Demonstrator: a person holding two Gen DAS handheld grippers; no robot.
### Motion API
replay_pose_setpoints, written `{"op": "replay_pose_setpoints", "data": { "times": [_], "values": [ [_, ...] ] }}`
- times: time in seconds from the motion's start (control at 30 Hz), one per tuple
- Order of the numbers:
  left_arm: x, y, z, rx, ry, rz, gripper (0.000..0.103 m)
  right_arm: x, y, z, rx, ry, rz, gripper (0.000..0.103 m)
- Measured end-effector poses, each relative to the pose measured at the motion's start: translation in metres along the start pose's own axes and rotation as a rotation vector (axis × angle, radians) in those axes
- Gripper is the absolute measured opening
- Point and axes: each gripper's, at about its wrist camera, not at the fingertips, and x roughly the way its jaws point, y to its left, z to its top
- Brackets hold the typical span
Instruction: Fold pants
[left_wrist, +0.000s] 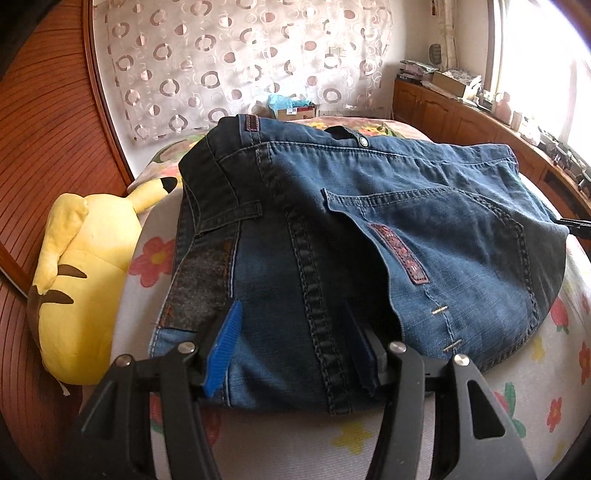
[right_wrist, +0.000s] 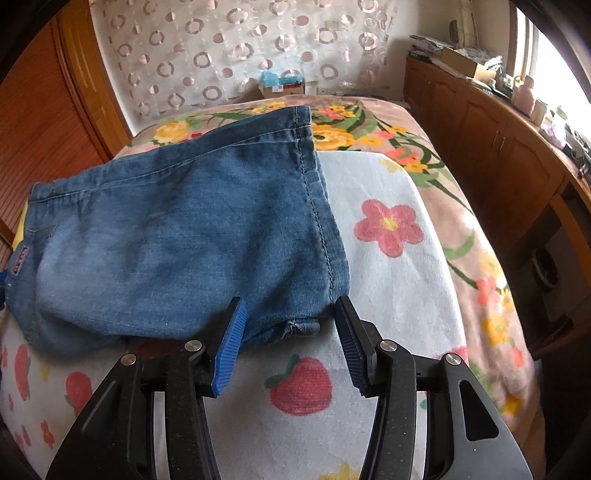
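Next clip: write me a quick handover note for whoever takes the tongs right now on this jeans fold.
Left tongs: open, straddling the waist end of the jeans, no pinch visible.
Right tongs: open, astride the near edge of the leg end, beside its hem.
Jeans lie folded over on the flower-print towel on the bed; yellow plush toy beside the waist.
Left: close both tongs, make the next fold.

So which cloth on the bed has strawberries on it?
The white towel under the jeans; it has a strawberry. The pinkish blanket beneath shows only flowers and leaves.
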Motion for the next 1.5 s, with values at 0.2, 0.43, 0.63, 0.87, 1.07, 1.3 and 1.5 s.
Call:
{"op": "replay_pose_setpoints", "data": {
  "times": [0.2, 0.43, 0.63, 0.87, 1.07, 1.3, 1.5],
  "values": [
    [-0.004, 0.001, 0.0, -0.025, 0.005, -0.021, 0.055, 0.0, 0.002, -0.003, -0.026, -0.009, -0.006, 0.031],
    [-0.036, 0.028, -0.008, -0.13, -0.053, -0.038, 0.055, 0.002, 0.004, -0.006, -0.08, -0.034, 0.031, 0.016],
    [-0.028, 0.054, -0.021, -0.168, 0.005, 0.033, 0.055, 0.001, 0.004, -0.008, -0.077, -0.044, 0.047, 0.015],
    [-0.004, 0.058, -0.024, -0.163, 0.05, 0.047, 0.055, 0.0, 0.001, -0.008, -0.073, -0.047, 0.058, 0.015],
    [-0.007, 0.054, -0.021, -0.135, 0.035, 0.049, 0.034, -0.005, -0.001, -0.008, -0.081, -0.075, 0.084, 0.014],
    [-0.026, 0.042, -0.015, -0.078, -0.006, 0.074, 0.003, -0.029, 0.002, -0.002, -0.1, -0.155, 0.088, 0.013],
    [-0.06, 0.041, -0.009, -0.075, -0.067, 0.077, 0.002, -0.055, 0.002, 0.002, -0.112, -0.207, 0.078, 0.013]
  ]
}}
